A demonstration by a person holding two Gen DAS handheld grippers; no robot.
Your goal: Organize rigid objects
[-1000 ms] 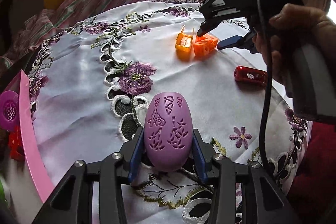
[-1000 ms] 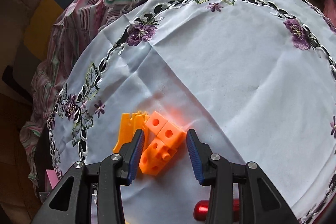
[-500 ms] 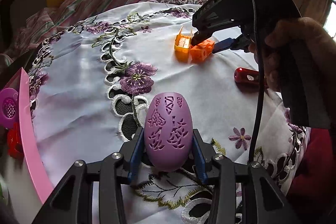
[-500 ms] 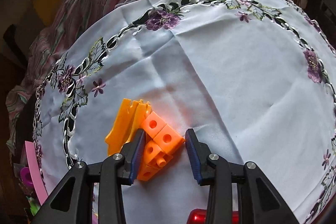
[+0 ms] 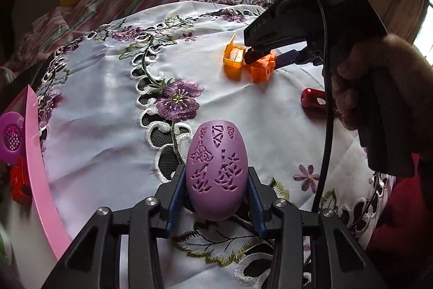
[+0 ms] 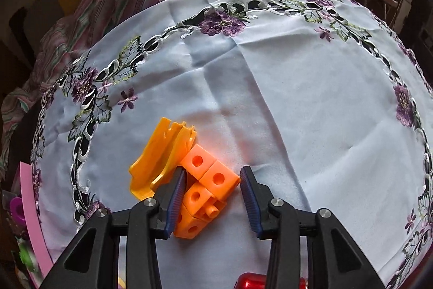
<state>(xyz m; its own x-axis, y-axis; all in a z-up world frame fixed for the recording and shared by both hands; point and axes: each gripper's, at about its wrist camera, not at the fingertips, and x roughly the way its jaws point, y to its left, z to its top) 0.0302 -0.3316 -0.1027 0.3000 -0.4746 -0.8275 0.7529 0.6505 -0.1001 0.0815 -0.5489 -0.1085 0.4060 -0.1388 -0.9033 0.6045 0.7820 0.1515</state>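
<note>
Egg [image 5: 216,171], purple and carved, sits clamped in the left gripper [image 5: 215,203] over the cloth [image 5: 108,99]. Only the right view shows the right gripper [image 6: 212,195] parted around orange blocks [image 6: 207,180], its left jaw touching them, beside a yellow clip [image 6: 159,156].

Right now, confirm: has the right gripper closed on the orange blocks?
No. The right gripper stands open around the orange blocks, with a gap at its right finger.

Right gripper [image 6: 212,192] open, straddling orange cube cluster [image 6: 207,187]; yellow-orange piece [image 6: 159,159] touching cluster's left.
</note>
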